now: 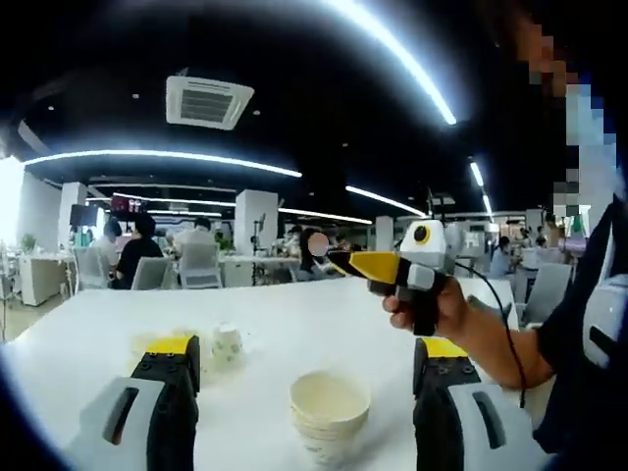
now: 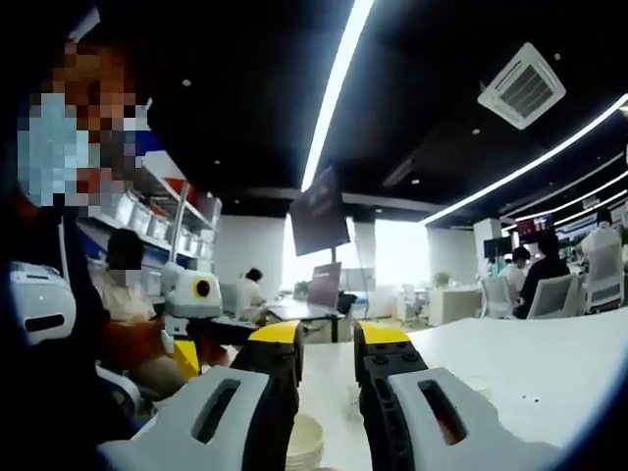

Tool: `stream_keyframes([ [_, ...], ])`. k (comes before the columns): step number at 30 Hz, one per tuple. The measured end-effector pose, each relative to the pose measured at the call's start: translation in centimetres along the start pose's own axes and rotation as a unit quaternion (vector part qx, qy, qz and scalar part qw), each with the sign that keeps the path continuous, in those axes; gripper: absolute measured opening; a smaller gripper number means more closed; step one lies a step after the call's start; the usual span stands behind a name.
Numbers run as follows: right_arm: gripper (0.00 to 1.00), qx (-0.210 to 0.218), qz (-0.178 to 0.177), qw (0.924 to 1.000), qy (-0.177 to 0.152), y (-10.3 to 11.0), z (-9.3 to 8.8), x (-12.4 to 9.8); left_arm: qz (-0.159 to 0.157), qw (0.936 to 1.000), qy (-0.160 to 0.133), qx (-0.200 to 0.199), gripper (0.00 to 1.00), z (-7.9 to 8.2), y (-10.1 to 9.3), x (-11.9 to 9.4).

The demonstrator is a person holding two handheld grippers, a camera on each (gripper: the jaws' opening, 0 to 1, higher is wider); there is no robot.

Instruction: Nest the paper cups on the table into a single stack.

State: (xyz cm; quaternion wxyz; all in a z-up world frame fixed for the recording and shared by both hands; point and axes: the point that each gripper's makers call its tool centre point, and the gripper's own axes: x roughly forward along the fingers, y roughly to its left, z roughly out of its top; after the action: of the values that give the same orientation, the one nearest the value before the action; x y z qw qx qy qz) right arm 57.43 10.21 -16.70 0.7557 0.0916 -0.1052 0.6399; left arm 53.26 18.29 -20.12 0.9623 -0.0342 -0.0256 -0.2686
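A stack of cream paper cups (image 1: 329,412) stands on the white table (image 1: 88,334), between the wide-apart jaws of my left gripper (image 1: 306,368), which is open and touches nothing. A single patterned paper cup (image 1: 228,345) stands a little farther off, to the left. My right gripper (image 1: 339,261), held in a hand, hovers above the table beyond the stack. In the right gripper view, my right gripper (image 2: 329,348) has its jaws a narrow gap apart with nothing between them. The cup stack (image 2: 306,442) shows low down behind them. The left gripper (image 2: 228,332) is at the left.
The person's arm and dark sleeve (image 1: 579,353) fill the right side. Office chairs (image 1: 201,265), desks and seated people lie beyond the table's far edge. A person (image 2: 128,294) sits at the left, and a dark monitor (image 2: 319,221) hangs behind.
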Motion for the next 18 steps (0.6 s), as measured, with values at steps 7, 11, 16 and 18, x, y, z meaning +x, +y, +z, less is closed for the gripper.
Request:
stream_keyframes([
  [7, 0.50, -0.002, -0.053, 0.9985, 0.011, -2.4, -0.8, -0.3, 0.013, 0.9998, 0.013, -0.002, 0.99, -0.6, 0.6, -1.4],
  [11, 0.63, -0.008, -0.091, 0.9950, 0.040, -3.9, -2.2, -0.3, 0.018, 0.9994, 0.029, 0.008, 0.99, -1.5, 0.4, -2.1],
  [16, 0.78, -0.002, -0.107, 0.9932, 0.046, -5.0, -2.4, -0.5, 0.024, 0.9990, 0.037, 0.012, 0.99, -1.8, 0.4, -3.2],
  [18, 0.83, 0.001, -0.107, 0.9934, 0.041, -5.1, -2.3, -0.5, 0.028, 0.9988, 0.038, 0.013, 0.99, -1.9, 0.5, -3.7],
])
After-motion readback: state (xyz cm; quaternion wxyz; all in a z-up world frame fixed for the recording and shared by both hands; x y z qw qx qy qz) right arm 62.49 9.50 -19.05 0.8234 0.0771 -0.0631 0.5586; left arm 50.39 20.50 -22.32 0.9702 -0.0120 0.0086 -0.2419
